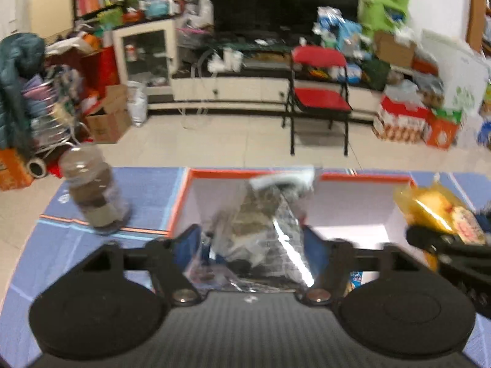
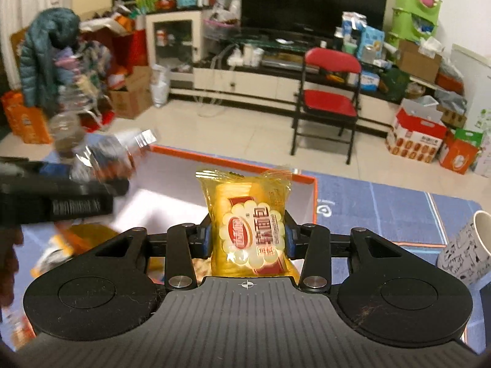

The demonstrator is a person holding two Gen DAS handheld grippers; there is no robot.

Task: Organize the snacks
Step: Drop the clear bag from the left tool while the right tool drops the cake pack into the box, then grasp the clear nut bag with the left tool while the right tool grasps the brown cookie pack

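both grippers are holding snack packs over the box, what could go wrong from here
1. The left gripper and right gripper are close together over the orange-rimmed box; they could bump each other.
2. The silver snack pack looks crinkly and loosely pinched, so it might slip out early.
3. The bottle stands just left of the box and the mug to its right; a wide swing could knock either over.

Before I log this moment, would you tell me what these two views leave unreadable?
- Left wrist view: the clear snack packet in the left claw is motion-blurred; its print is unreadable.
- Right wrist view: the box floor is hidden behind the yellow bread packet.
- The mug is cut off at the right edge.
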